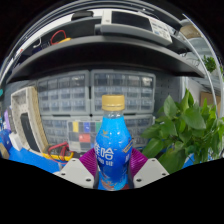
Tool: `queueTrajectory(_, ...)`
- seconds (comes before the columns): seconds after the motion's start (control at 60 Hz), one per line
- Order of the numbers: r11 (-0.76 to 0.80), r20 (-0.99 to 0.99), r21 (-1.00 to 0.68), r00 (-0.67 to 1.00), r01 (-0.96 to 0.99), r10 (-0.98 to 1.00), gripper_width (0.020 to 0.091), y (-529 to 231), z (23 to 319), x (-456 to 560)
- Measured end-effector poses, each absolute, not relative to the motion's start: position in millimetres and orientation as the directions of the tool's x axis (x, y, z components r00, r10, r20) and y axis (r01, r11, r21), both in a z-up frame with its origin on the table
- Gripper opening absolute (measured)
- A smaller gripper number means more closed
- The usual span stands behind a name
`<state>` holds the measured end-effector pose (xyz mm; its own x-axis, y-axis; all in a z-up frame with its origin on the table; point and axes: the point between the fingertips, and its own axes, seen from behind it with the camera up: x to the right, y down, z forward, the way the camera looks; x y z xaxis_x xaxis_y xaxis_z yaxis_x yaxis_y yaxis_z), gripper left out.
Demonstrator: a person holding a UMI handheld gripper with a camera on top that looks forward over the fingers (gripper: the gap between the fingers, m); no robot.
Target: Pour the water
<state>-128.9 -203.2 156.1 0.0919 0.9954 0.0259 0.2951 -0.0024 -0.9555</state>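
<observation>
A blue plastic bottle [113,148] with a yellow cap and white lettering stands upright between my gripper's fingers. My gripper [112,162] is shut on it, with the purple pads [89,160] pressing its sides at mid-height. The bottle hides whatever lies directly ahead of the fingers. No cup or receiving vessel shows in the gripper view.
A green leafy plant [185,130] stands close on the right of the bottle. Beyond the bottle are grey drawer cabinets [70,95] under a dark shelf [100,45] loaded with boxes. Cluttered items and blue objects [25,150] lie to the left.
</observation>
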Motion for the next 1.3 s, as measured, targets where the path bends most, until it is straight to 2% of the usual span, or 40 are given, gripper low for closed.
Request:
queueTrajectory(0.25, -0.007, 0.027, -0.939, 0.094, 0.344, 0.995, 0.0397, -174, 88, -127)
queueTrajectory(0.3, 0.001, 0.033, -0.928, 0.081, 0.374, 0.996, 0.0417, -172, 70, -121)
queueTrajectory(0.35, -0.012, 0.016, -0.944, 0.080, 0.331, 0.997, 0.0434, -172, 73, -123)
queueTrajectory(0.417, -0.033, -0.007, -0.954, 0.087, 0.299, 0.996, 0.0417, -172, 77, -118)
queueTrajectory(0.433, -0.039, -0.012, -0.953, 0.092, 0.300, 0.996, 0.0417, -169, 87, -101)
queueTrajectory(0.45, -0.043, -0.017, -0.956, 0.089, 0.289, 0.996, 0.0417, -172, 79, -116)
queueTrajectory(0.55, -0.025, -0.003, -0.955, 0.075, 0.295, 0.997, 0.0439, -174, 78, -121)
queueTrajectory(0.7, -0.019, 0.006, -0.948, 0.077, 0.317, 0.997, 0.0538, -173, 73, -125)
queueTrajectory(0.75, -0.006, 0.026, -0.931, 0.083, 0.365, 0.996, 0.0613, -170, 63, -119)
queueTrajectory(0.783, 0.007, 0.045, -0.920, 0.089, 0.391, 0.995, 0.0692, -170, 59, -114)
queueTrajectory(0.817, 0.017, 0.057, -0.915, 0.086, 0.403, 0.995, 0.0732, -171, 57, -110)
queueTrajectory(1.1, -0.027, 0.024, -0.877, 0.101, 0.479, 0.995, 0.0723, -197, 56, -31)
queueTrajectory(1.3, -0.030, 0.014, -0.872, 0.087, 0.488, 0.996, 0.0727, -236, 110, 17)
